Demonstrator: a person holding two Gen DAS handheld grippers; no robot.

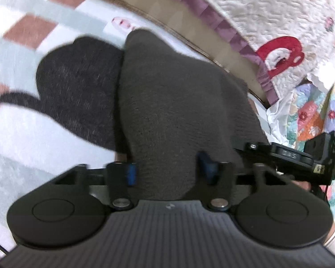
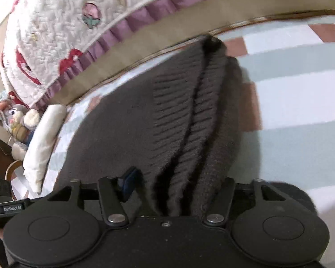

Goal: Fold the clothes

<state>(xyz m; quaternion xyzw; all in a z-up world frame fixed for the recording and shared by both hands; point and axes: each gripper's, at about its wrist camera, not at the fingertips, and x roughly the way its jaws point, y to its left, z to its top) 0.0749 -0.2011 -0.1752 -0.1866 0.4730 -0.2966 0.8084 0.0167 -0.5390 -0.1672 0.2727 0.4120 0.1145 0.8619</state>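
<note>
A dark grey knit sweater (image 1: 178, 100) fills the middle of the left wrist view, raised above the bed and casting a dark shadow (image 1: 78, 89) to its left. My left gripper (image 1: 169, 172) is shut on a thick fold of it between the blue pads (image 1: 131, 174). In the right wrist view the sweater's ribbed hem (image 2: 185, 122) runs in bunched folds into my right gripper (image 2: 174, 187), which is shut on it. Only its left blue pad (image 2: 130, 183) shows; fabric hides the other. The right gripper's body (image 1: 301, 158) appears at the right of the left wrist view.
Under the sweater lies a checked blanket (image 2: 290, 100) of white, pale green and dusty pink. Behind it runs a tan mattress edge (image 1: 167, 6) and a white quilt with a purple frill (image 2: 55, 33). A white pillow (image 2: 44, 138) and a plush toy (image 2: 17, 120) sit at the left.
</note>
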